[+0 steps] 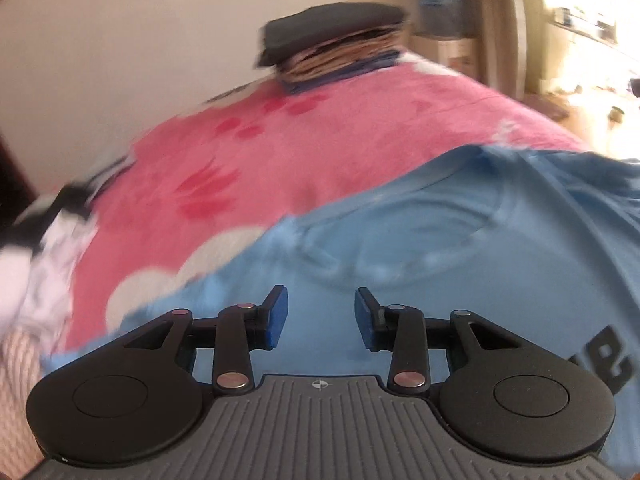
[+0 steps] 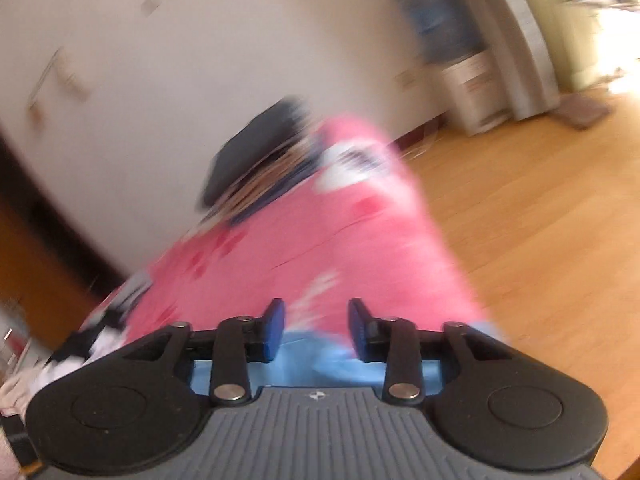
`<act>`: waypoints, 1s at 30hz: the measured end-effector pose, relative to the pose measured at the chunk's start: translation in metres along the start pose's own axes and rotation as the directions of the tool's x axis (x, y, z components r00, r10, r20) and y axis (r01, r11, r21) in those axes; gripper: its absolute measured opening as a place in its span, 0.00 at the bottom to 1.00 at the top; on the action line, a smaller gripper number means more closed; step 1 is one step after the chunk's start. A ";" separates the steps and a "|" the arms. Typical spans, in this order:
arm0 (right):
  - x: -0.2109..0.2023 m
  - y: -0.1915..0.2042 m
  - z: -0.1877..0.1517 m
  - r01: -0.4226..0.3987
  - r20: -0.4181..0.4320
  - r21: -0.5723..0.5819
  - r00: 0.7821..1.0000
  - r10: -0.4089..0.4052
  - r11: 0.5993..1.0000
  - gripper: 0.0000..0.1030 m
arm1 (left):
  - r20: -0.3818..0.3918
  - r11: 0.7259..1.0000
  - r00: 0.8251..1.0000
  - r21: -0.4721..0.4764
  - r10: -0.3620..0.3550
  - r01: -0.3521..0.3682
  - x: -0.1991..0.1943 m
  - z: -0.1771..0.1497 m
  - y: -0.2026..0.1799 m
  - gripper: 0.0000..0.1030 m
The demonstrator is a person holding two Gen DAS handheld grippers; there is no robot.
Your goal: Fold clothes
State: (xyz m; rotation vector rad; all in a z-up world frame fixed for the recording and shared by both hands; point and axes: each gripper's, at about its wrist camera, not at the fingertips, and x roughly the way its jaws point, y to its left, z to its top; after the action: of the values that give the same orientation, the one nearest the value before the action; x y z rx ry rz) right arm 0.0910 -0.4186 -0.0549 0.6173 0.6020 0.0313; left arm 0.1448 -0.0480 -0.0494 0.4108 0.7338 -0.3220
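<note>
Blue T-shirt (image 1: 460,264), one; folded stack (image 1: 336,46), one; both hand-held grippers (image 1: 321,316) (image 2: 316,328) apart, empty.

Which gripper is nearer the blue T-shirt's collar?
Left. The left gripper hangs open over the blue T-shirt, just short of its collar. The right gripper, also open, sees only an edge of that shirt, no collar.

We see a pink bedspread (image 1: 320,152) carrying a blue T-shirt (image 1: 480,248), a folded stack (image 1: 336,48), and a white-black heap (image 1: 44,248).
</note>
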 end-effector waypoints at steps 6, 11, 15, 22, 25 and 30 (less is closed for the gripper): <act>-0.024 -0.077 -0.014 0.076 -0.047 0.153 0.996 -0.069 0.985 0.62 | 0.040 0.986 0.995 0.144 -0.088 0.081 0.006 0.040 -0.057 0.56; -0.006 -0.103 -0.022 0.042 -0.089 0.254 0.996 -0.020 0.966 0.63 | 0.065 0.981 0.983 0.092 -0.174 0.168 0.021 0.050 -0.099 0.56; 0.012 -0.109 -0.024 0.011 -0.121 0.277 0.992 0.024 0.961 0.62 | 0.073 0.974 0.971 0.029 -0.226 0.224 0.031 0.050 -0.119 0.57; 0.023 -0.083 -0.020 -0.015 -0.118 0.140 0.992 0.032 0.990 0.08 | 0.077 0.970 0.969 -0.045 -0.235 0.239 0.046 0.049 -0.121 0.57; 0.005 -0.078 -0.017 -0.029 0.001 0.132 1.000 0.029 0.991 0.07 | 0.082 0.971 0.973 -0.085 -0.215 0.222 0.051 0.051 -0.112 0.57; -0.006 -0.084 -0.016 0.002 0.094 0.161 0.995 -0.017 0.987 0.07 | 0.064 0.981 0.988 -0.122 -0.144 0.151 0.064 0.055 -0.101 0.57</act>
State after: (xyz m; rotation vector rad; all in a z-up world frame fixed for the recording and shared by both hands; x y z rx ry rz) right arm 0.0652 -0.4800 -0.1085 0.7678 0.5178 -0.0556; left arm 0.1785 -0.1704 -0.0825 0.2275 0.7278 -0.4223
